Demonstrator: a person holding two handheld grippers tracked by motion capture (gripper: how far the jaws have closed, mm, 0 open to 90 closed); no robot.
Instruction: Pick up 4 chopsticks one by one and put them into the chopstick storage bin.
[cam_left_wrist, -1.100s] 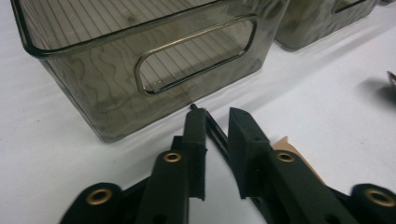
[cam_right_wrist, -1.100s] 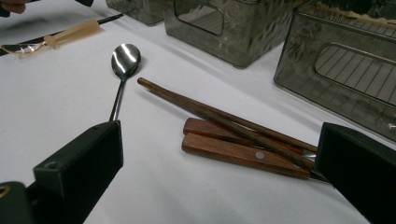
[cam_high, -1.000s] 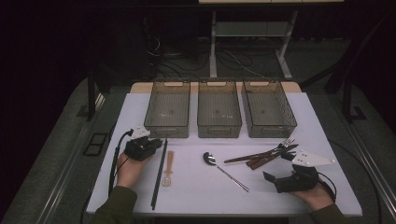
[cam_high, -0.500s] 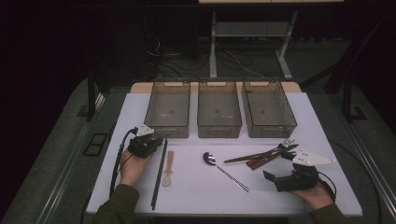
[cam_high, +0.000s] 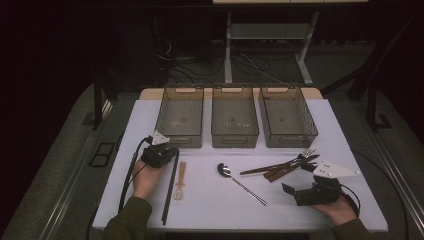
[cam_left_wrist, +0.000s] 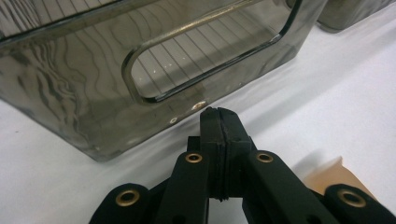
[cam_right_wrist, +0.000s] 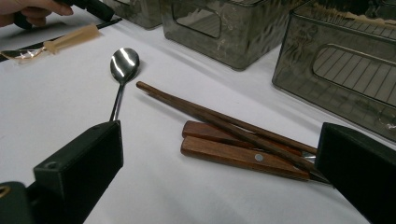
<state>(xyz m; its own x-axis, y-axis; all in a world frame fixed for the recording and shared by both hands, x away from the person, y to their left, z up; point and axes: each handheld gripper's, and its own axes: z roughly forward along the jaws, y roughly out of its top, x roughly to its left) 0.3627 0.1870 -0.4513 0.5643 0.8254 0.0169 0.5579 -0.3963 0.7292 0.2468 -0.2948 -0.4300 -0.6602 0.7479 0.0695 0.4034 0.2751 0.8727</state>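
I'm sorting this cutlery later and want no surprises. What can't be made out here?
- Wooden-handled cutlery: right gripper view, the working ends are hidden behind the right hand-held gripper; high view too small to tell what each piece is.
- Plastic spoon: left gripper view, mostly covered by the shut left hand-held gripper.
- Left bin: same view, cut off by the edges.

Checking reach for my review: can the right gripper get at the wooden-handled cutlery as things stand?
Probably yes: the right gripper has its jaws open toward the wooden-handled cutlery, with bare table between.
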